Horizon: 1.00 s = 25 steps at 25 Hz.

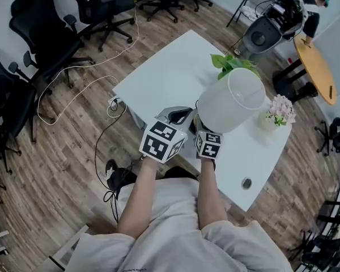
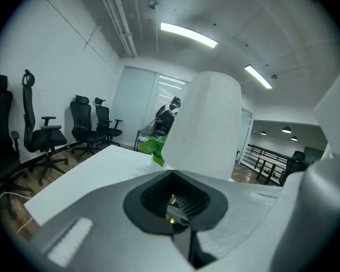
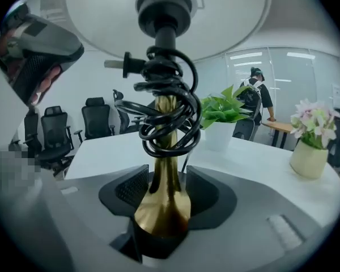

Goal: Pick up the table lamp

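Two grippers: the left gripper (image 1: 180, 115) and the right gripper (image 3: 167, 194) are side by side over the near long edge of the white table (image 1: 158, 75). Both point at the table lamp (image 1: 232, 102).
Right gripper: its jaws are spread wide. The brass foot (image 3: 161, 211) of the lamp stands between the pads, which flank its narrow neck closely, and I see no firm press.
Left gripper: its jaws are pressed together and hold nothing I can make out. Only a tiny brass glint shows in the slit, too small to name.
Table lamp: it is close to the middle of the near edge. Its white shade (image 3: 90, 16) spreads above the right gripper, and a black cord (image 3: 158, 67) is coiled around the stem. The jaws hide whether the foot rests on the table top.
Left half of table: it is bare up to the left corners, so there is wide free room.
Right half of table: a round hole (image 1: 246, 183) lies near the near right corner. The pink flowers (image 1: 280, 109) in a pot stand near the right end, just beside the shade.
Far edge: a potted green plant (image 1: 231, 64) stands just behind the lamp.
Floor at left: a white cable (image 1: 41, 103) loops between the table and the black office chairs (image 1: 37, 33).
Beyond right end: a round wooden table (image 1: 316, 67) stands there, with a person (image 1: 306, 4) farther off.
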### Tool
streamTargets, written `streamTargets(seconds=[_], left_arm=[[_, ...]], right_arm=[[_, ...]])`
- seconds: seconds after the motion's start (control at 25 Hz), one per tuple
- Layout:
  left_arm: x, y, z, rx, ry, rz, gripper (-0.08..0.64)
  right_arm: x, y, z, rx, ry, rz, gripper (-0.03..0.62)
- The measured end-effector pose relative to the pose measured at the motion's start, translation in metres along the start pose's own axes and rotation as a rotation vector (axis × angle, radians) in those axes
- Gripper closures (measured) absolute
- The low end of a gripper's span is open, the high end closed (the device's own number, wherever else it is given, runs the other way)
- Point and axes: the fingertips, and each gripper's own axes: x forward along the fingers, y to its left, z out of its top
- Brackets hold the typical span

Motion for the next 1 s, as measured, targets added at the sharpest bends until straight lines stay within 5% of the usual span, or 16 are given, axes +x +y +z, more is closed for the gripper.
streamTargets(seconds=[0.2,0.28,1.0], left_arm=[[0.005,0.005,0.005,-0.002,-0.017,0.039,0.560],[0.006,0.006,0.006,-0.004,-0.019,0.051,0.560],[-0.003,-0.010,0.018,0.047,0.030,0.028,0.560]], right_arm=[[0.012,-0.003,0.007,-0.054,-0.011,0.012,0.365],[0.013,0.000,0.011,-0.064,-0.031,0.021,0.462],[-0.012,0.005,0.033,-0.007,-0.017,0.003,0.476]])
